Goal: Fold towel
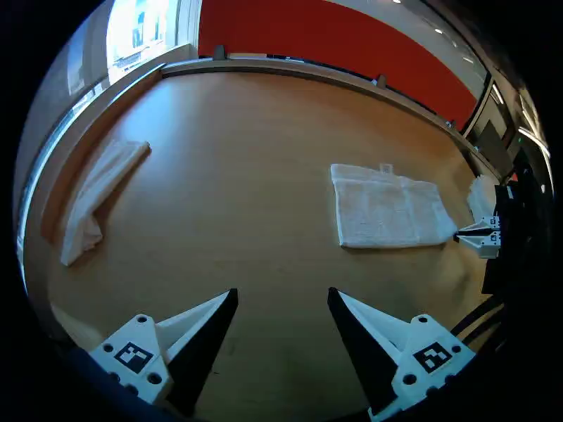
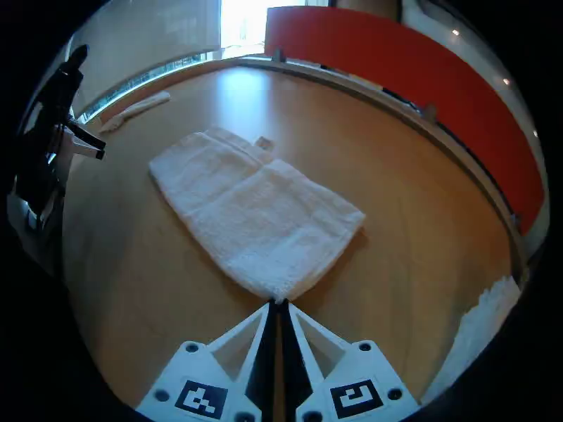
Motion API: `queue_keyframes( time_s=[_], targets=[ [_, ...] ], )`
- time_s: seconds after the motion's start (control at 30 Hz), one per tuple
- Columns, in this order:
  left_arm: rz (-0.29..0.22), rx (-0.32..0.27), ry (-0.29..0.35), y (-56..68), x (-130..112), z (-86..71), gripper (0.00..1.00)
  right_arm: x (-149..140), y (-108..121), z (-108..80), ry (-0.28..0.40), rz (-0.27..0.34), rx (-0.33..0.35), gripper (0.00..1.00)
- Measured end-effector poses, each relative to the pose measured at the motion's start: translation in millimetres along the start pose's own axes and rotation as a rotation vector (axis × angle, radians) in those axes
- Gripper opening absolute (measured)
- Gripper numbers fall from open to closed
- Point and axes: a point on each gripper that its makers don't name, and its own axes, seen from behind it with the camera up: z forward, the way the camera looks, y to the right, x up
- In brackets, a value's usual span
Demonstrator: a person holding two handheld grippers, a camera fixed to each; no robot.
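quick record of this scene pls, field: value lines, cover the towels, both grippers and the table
table: light brown wood
main towel: white, folded flat, mid table
left gripper: open, over bare wood, holding nothing
right gripper: shut on the main towel's near corner
second towel: white, bunched lengthwise by the window edge
third cloth: white, at the table edge beside the right gripper
backdrop: red panel behind the table

A: What bounds the upper right of the left gripper view?
B: A red wall panel point(image 1: 338, 35), behind the wooden table point(image 1: 246, 176).
A: And the upper left?
B: A bright window point(image 1: 137, 32).
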Motion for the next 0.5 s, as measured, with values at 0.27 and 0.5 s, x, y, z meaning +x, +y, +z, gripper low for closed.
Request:
queue_keyframes(
  time_s=[0.27, 0.5],
  targets=[
    [-0.012, -0.002, 0.014, -1.8, 3, -3.2, 0.94, 40, -3, -11.7, 0.044, -0.061, -0.006, 0.04],
    [-0.035, -0.008, 0.029, -1.9, 4, -8.2, 0.95, 86, -11, -15.4, 0.088, -0.146, 0.001, 0.04]
  ],
)
